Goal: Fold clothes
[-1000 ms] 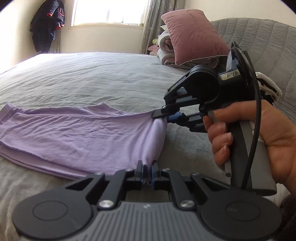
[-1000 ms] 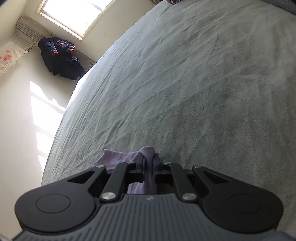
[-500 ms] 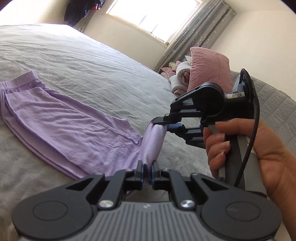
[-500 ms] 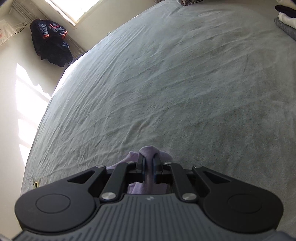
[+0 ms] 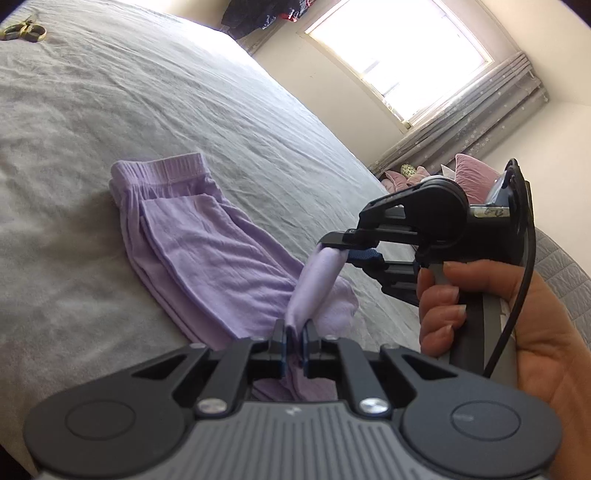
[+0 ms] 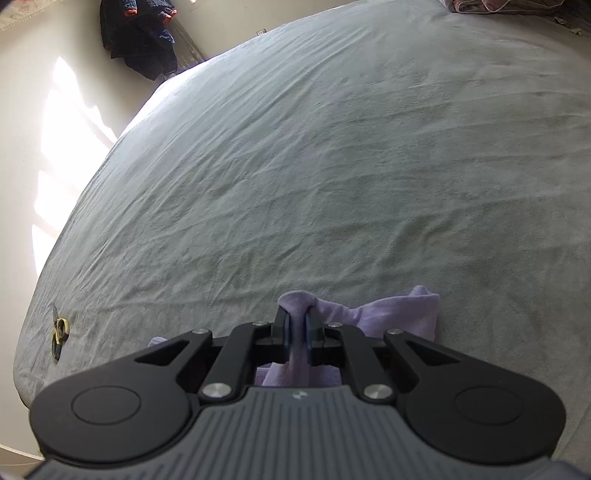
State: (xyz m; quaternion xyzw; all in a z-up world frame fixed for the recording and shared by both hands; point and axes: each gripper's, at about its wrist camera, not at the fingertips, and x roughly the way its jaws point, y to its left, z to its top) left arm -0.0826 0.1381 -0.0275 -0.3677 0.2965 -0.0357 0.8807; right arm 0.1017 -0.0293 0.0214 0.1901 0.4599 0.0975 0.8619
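Note:
Lilac pants (image 5: pixel 207 254) lie on the grey bed (image 5: pixel 147 96), their elastic waistband at the far left end. My left gripper (image 5: pixel 294 332) is shut on the near corner of the raised hem end. In the same view, a hand holds my right gripper (image 5: pixel 332 247), which is shut on the other corner, so a taut strip of cloth runs between the two. In the right wrist view the right gripper (image 6: pixel 296 321) pinches a lilac fold (image 6: pixel 297 299), and more of the pants (image 6: pixel 399 314) spreads out just right of the fingers.
Scissors with yellow handles (image 6: pixel 59 332) lie near the bed's edge (image 5: pixel 24 31). Pink pillows and bedding (image 5: pixel 469 170) are piled by the curtained window. Dark clothes (image 6: pixel 140 33) hang on the wall. Wide grey bed surface lies beyond the pants.
Both grippers have carried the hem end across toward the waistband, so the flat part of the pants looks shorter. The left view has rolled strongly, and the scissors have come into sight.

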